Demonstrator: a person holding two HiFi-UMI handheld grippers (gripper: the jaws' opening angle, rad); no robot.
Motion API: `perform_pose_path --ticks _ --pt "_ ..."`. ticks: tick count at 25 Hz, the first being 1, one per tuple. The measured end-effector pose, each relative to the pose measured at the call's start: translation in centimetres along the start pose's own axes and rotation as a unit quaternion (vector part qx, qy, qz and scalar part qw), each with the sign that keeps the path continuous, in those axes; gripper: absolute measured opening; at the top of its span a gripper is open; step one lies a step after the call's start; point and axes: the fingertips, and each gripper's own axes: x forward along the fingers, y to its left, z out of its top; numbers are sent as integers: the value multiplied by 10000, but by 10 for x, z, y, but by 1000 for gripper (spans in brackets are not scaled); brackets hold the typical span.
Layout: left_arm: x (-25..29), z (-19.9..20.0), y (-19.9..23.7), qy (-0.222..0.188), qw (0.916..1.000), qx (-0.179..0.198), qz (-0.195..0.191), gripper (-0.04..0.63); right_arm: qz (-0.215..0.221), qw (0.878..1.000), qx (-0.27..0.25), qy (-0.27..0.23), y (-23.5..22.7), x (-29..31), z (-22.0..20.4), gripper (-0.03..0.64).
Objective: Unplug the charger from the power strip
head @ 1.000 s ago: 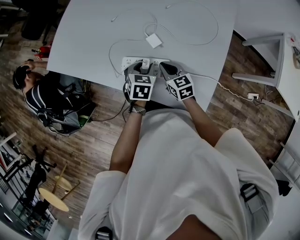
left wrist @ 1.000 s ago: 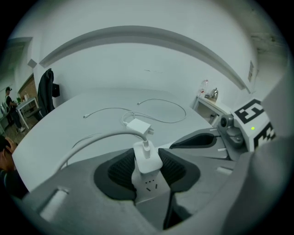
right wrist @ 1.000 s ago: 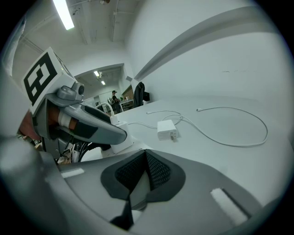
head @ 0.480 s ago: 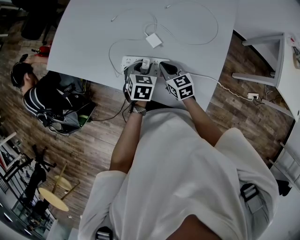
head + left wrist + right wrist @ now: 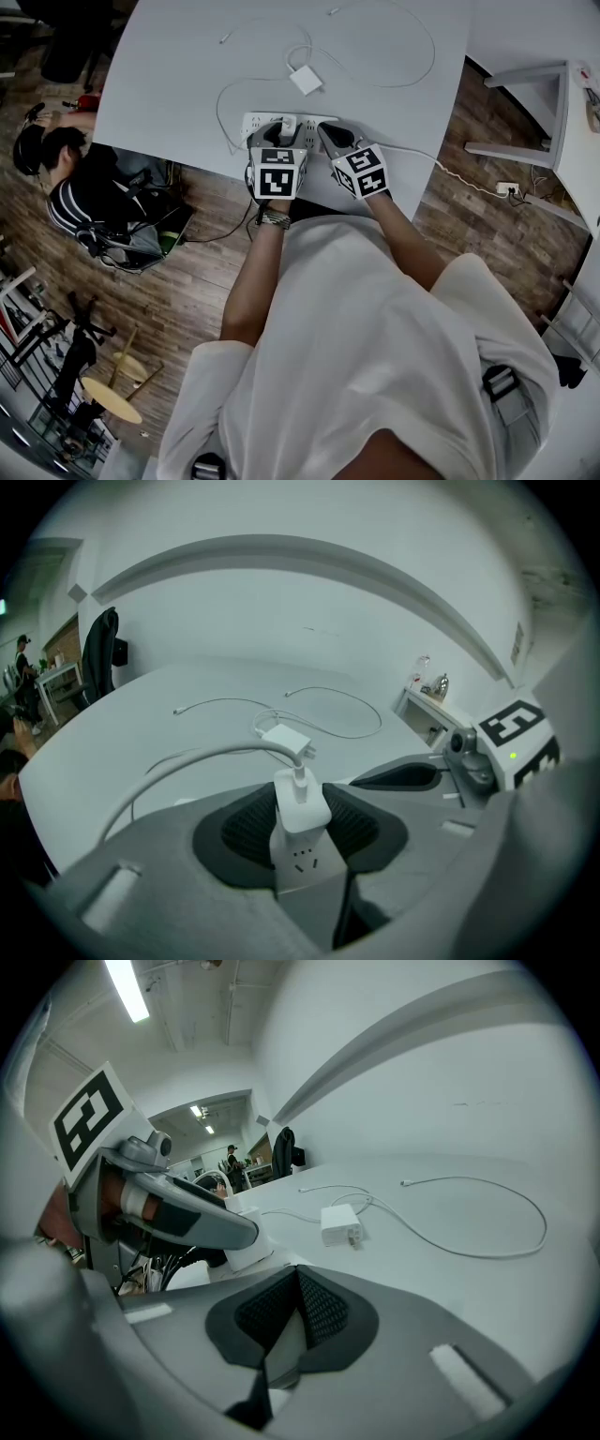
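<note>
A white power strip [image 5: 262,123] lies near the table's front edge. A white charger [image 5: 289,124] stands plugged into it, its cable curving off to the left. In the left gripper view the charger [image 5: 300,803] rises from the strip [image 5: 302,862] between the two dark pads of my left gripper [image 5: 300,810], which press on its sides. My right gripper [image 5: 330,137] is just to the right with its tips over the strip's right end. Its pads meet at the tip [image 5: 298,1279], and nothing is held between them.
A loose white adapter [image 5: 306,82] with thin cables [image 5: 417,58] lies farther back on the white table [image 5: 169,84]. The strip's cord [image 5: 450,176] runs off the table to a floor socket [image 5: 506,191]. A person [image 5: 84,192] sits at the left, below the table's edge.
Both grippers stay where they were, on the charger and over the strip. The seated person at the left has shifted a little.
</note>
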Motion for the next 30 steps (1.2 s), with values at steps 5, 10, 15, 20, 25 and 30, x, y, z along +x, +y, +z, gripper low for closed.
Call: perform_pose_path --ticks 5,10,15,20,25,30 --pt "2 0 -5 94 9973 710 161 166 -9 10000 5 -7 -1 -1 1 2" --pt "3 0 -3 49 9989 459 82 164 -12 10000 14 3 -1 1 -1 2" --pt "2 2 2 -49 9994 -329 -117 161 -9 10000 20 7 -1 1 -1 2" --pt "2 3 5 -69 9981 -592 -181 161 -9 10000 -2 19 -2 3 -1 2" --pt "2 2 2 -2 9998 -206 -24 161 -8 10000 -10 14 -1 2 -1 2" --pt "2 4 -2 86 9987 492 127 161 -20 10000 1 12 -1 3 0 2"
